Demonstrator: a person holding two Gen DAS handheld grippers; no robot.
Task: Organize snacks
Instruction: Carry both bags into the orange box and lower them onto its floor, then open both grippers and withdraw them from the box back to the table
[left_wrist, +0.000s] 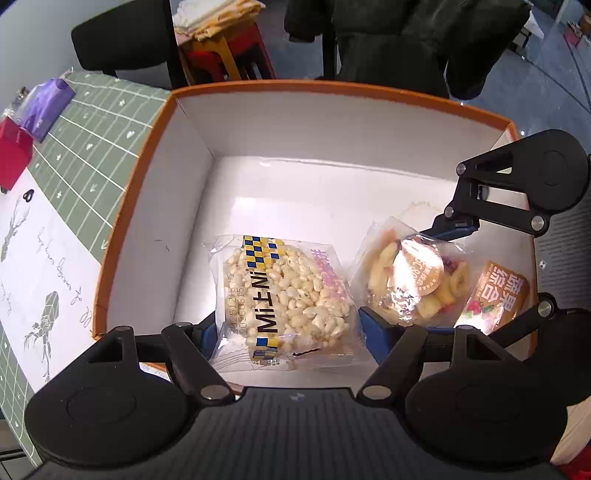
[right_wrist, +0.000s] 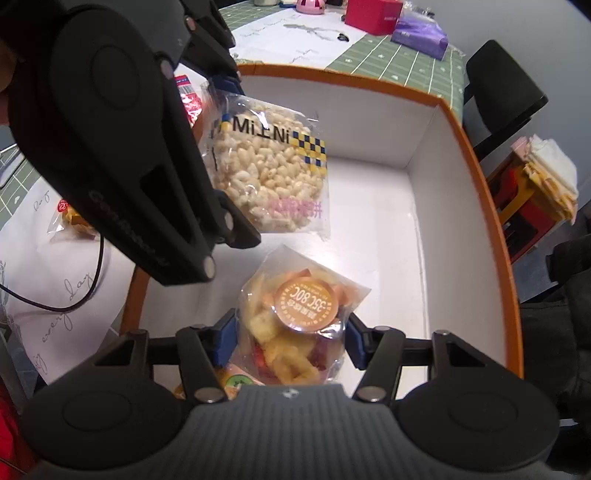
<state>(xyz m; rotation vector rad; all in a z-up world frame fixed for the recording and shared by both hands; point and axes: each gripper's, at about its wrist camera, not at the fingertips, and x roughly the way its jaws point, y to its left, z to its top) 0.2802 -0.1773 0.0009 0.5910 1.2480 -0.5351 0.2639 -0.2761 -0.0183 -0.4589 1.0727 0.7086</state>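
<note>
Glossy clear plastic rice-puff packet (left_wrist: 284, 299), matt white cardboard box (left_wrist: 295, 136), orange rim

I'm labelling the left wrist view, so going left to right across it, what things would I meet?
Red box → purple packet → puffed rice cake packet held in the left claw → dried fruit packet held in the right claw.

looks like an office: black swivel chair (left_wrist: 122, 40) at the table's far side, green gridded cutting mat (left_wrist: 99, 147) on the table.
</note>
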